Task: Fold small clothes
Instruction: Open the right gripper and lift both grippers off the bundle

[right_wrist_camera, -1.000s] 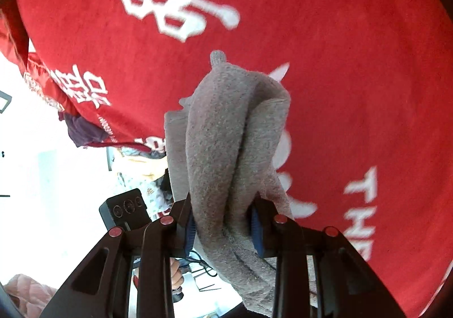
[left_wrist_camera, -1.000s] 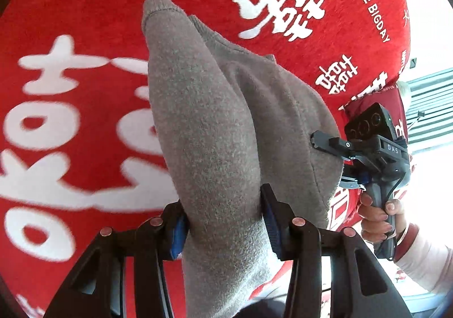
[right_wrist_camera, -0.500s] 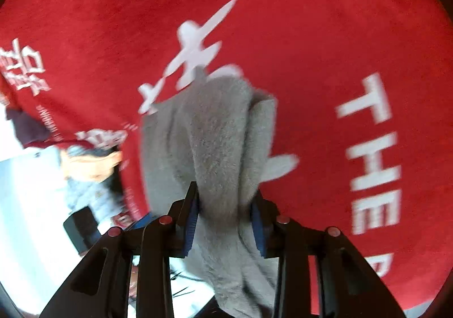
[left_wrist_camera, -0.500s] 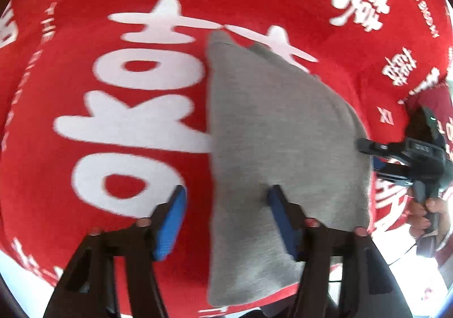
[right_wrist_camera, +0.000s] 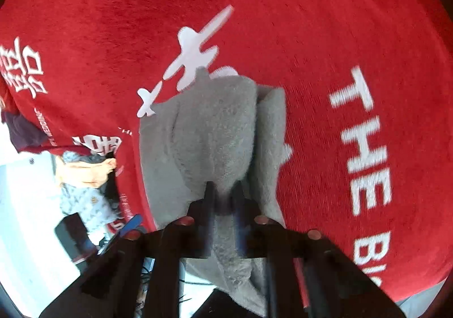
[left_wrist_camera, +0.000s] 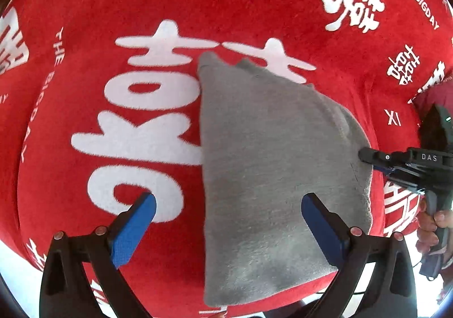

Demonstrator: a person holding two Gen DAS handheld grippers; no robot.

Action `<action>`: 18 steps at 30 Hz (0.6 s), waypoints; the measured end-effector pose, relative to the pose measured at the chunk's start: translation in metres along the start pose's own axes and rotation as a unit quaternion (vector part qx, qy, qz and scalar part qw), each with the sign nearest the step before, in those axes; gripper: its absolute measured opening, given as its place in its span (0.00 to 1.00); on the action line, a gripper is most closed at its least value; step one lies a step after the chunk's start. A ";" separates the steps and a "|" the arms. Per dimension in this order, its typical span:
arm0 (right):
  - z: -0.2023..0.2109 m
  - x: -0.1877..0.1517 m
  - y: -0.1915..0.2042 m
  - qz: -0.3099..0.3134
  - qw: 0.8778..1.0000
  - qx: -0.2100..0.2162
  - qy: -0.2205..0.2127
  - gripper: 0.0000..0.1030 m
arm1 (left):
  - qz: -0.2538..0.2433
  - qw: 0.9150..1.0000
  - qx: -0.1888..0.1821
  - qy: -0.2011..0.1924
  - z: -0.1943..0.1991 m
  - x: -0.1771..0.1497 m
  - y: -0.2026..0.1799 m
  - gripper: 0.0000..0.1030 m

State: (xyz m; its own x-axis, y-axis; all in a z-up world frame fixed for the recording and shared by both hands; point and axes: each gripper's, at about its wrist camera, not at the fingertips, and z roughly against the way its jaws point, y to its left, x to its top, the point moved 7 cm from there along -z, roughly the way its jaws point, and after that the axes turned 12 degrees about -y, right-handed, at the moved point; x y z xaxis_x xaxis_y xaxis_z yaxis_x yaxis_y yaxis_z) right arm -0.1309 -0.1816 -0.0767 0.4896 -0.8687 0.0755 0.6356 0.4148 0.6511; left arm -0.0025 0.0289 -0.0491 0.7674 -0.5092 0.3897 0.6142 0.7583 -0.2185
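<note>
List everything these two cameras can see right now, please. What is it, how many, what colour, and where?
grey garment: one, grey, folded flat on the cloth
red cloth: one, red with white lettering, under everything
clothes pile: several, pale and patterned, beyond the cloth's edge; count unclear
left gripper: one, black with blue pads, jaws just opened wide, above the garment
right gripper: one, black, pinching the garment's edge
hand: one, holding the right gripper's handle

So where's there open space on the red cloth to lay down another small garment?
Bare red cloth lies left of the grey garment, around the big white characters, and beyond its far tip. Its right side is crowded: the right gripper pinches that edge.
</note>
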 end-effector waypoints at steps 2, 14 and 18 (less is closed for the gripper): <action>0.004 0.000 0.004 0.062 0.997 -0.043 -0.004 0.08 | -0.009 1.000 0.017 0.011 -0.012 -0.006 -0.002 1.00; 0.009 -0.006 -0.021 0.101 0.984 -0.144 0.007 0.20 | 0.027 0.998 0.018 0.054 -0.048 -0.028 0.006 1.00; 0.024 -0.005 0.016 0.142 0.982 -0.123 -0.025 0.28 | 0.042 0.997 0.015 0.064 -0.048 -0.026 0.009 1.00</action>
State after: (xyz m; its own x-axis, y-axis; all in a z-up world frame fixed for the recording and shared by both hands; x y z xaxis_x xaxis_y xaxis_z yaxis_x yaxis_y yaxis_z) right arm -0.1369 -0.1771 -0.0485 0.6421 -0.7183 0.2680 0.6053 0.6895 0.3978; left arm -0.0084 0.0296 -0.1043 0.8348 -0.4894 0.2522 0.5419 0.8114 -0.2191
